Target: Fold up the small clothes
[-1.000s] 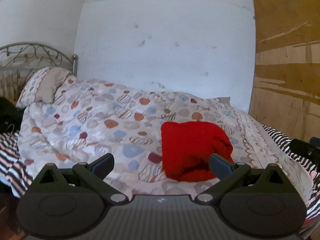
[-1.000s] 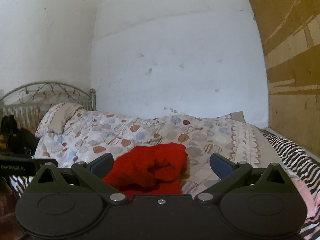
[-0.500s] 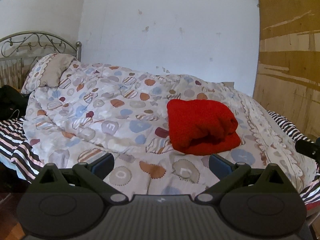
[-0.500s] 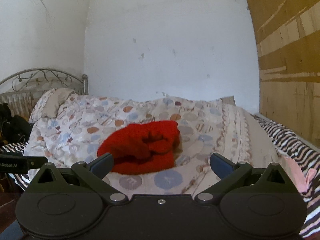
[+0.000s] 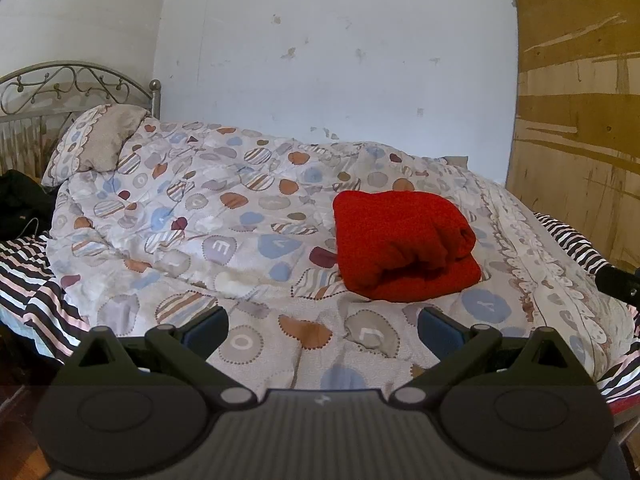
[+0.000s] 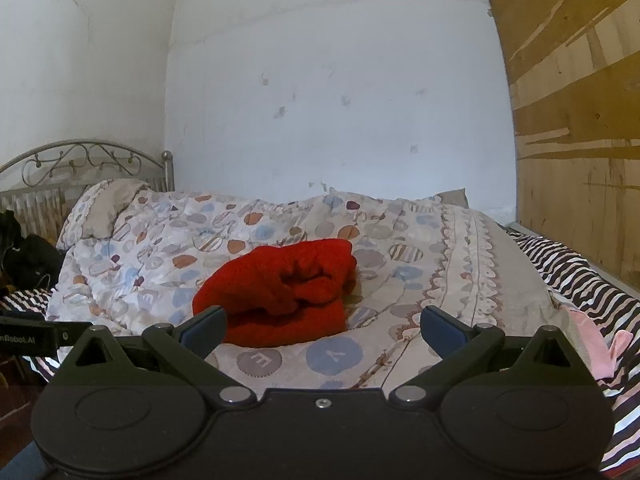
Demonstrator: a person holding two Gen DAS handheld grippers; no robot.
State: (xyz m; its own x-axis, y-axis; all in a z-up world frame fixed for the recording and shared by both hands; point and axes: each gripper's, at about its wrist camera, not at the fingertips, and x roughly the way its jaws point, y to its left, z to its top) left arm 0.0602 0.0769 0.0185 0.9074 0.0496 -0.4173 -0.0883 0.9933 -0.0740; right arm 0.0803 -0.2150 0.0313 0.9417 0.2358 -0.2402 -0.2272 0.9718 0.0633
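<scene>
A folded red garment (image 5: 402,250) lies on the patterned duvet (image 5: 224,216), with a pillow (image 5: 96,142) by the metal headboard (image 5: 76,84) and striped sheet (image 6: 576,276) alongside. The left gripper (image 5: 323,326) and right gripper (image 6: 323,326) hover level near the bed's edge, short of the garment, jaws spread wide and holding nothing.

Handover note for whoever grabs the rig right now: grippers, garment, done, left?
Left gripper: open, empty, back from the bed, touching nothing.
Right gripper: open, empty, also clear of the cloth.
Red garment: lies on the patterned duvet, right of the middle, folded into a compact bundle with the folded layers facing the grippers. Nothing holds it.
Done: the fold looks finished, though the bundle is a bit lumpy in the right wrist view.
Left: probably nothing on this piece. A pink cloth lies at the bed's right edge; cannot tell what it is.
</scene>
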